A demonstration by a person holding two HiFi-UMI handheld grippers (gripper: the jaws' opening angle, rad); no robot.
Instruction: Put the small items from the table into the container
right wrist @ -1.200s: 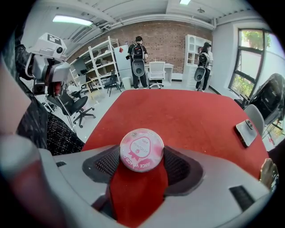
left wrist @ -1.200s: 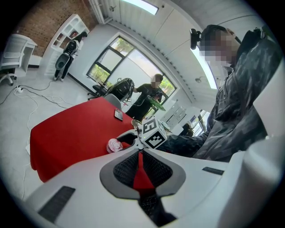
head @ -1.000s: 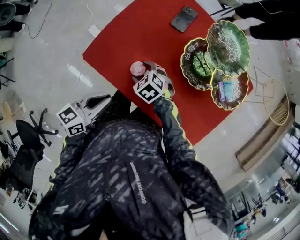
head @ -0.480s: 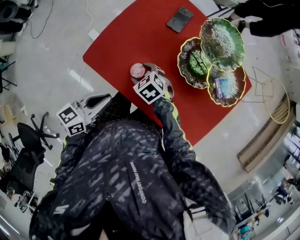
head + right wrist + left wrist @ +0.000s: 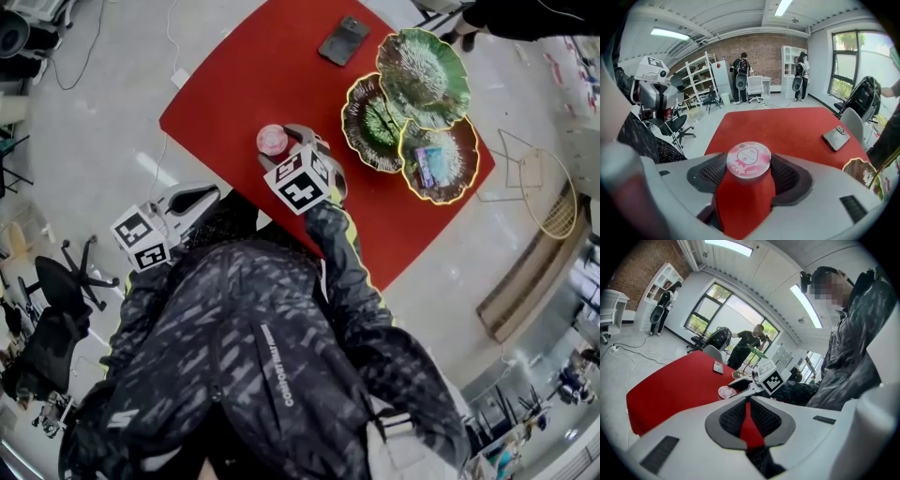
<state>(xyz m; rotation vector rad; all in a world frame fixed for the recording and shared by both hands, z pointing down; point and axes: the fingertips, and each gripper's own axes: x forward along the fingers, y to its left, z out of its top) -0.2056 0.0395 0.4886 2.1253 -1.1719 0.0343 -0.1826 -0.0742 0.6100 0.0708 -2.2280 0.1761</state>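
Head view: right gripper at pink-lidded cup on red table, well apart from leaf dishes, left gripper off the table, left gripper view: jaws together, nothing between, right gripper view: jaws clamped on the cup, lid print visible

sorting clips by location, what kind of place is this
Probably an open-plan office or lab workspace: a brick back wall with white shelving, rolling office chairs on a pale hard floor, strip lights overhead and tall windows. The red table stands out on the open floor.
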